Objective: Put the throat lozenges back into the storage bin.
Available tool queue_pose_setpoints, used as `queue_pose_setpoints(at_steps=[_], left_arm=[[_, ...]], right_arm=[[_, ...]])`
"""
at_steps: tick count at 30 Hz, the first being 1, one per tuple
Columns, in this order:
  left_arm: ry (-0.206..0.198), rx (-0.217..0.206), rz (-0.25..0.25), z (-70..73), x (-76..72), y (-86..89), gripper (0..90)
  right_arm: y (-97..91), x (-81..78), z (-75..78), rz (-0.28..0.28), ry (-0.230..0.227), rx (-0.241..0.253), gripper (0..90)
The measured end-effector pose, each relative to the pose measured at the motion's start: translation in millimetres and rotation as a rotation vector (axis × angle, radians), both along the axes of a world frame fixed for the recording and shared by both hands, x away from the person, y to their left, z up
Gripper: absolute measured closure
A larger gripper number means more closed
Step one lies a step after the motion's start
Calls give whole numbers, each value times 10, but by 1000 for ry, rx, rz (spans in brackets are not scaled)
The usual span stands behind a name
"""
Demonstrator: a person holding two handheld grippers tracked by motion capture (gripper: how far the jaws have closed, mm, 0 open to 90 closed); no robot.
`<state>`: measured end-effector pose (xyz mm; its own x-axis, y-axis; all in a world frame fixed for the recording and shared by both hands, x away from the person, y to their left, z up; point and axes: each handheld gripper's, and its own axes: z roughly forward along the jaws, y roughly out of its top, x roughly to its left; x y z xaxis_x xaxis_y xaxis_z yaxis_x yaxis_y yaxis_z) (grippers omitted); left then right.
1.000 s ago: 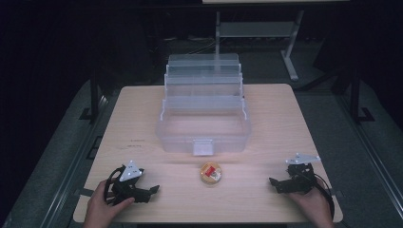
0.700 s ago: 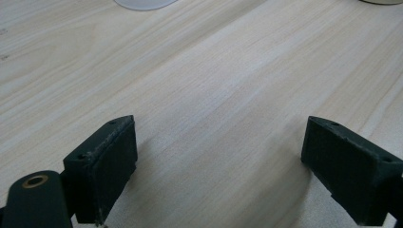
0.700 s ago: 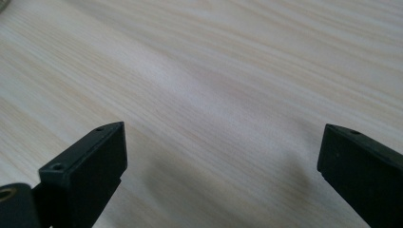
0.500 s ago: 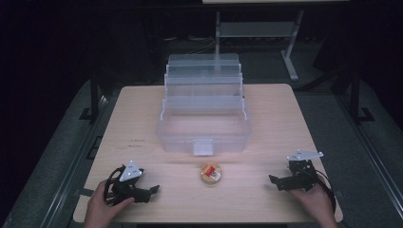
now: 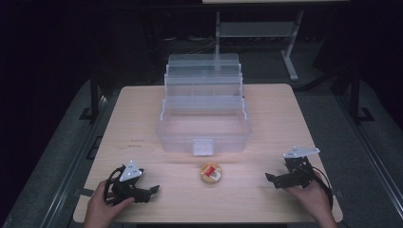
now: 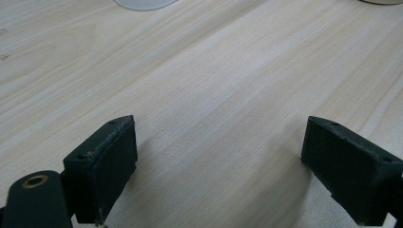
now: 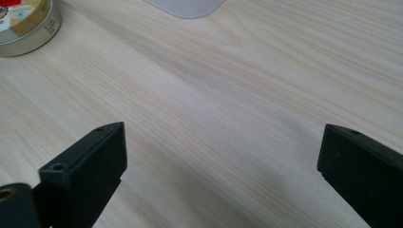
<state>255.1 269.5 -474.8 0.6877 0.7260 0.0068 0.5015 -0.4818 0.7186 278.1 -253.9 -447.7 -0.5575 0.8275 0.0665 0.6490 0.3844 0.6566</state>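
Note:
A small round tin [image 5: 210,173] with a red and yellow label lies on the wooden table [image 5: 275,114], near its front edge and between the two grippers. My left gripper [image 5: 151,190] rests on the table to the tin's left, held by a hand; its jaws stand open over bare wood [image 6: 218,137]. To the tin's right, my right gripper [image 5: 270,179] points left toward it, open with nothing between its fingers [image 7: 223,147]. The tin [image 7: 23,21] sits at the upper left in the right gripper view.
A clear plastic tiered box [image 5: 203,128] stands open at the table's middle, its latch facing the tin. Its front corner [image 7: 186,6] shows at the top of the right gripper view and its corner [image 6: 142,3] in the left gripper view. Dark floor surrounds the table.
The right gripper has lifted and tilted slightly in the hand. The left gripper and the tin have kept still.

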Motion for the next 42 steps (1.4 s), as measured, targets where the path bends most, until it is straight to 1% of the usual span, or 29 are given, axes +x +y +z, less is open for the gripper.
queue_pose_setpoints(at_steps=[7, 14, 26, 27, 42], left_arm=[[0, 0, 0, 0, 0, 0, 108], [0, 0, 0, 0, 0, 0, 107], [3, -1, 1, 1, -1, 0, 107], [2, -1, 1, 0, -1, -1, 107], [0, -4, 2, -2, -1, -3, 107]], right_arm=[[60, 13, 18, 19, 5, -6, 23], [150, 42, 51, 47, -1, -11, 23], [242, 79, 93, 69, -4, -12, 23], [260, 85, 100, 73, 0, -5, 23], [427, 140, 152, 110, -10, -16, 24]])
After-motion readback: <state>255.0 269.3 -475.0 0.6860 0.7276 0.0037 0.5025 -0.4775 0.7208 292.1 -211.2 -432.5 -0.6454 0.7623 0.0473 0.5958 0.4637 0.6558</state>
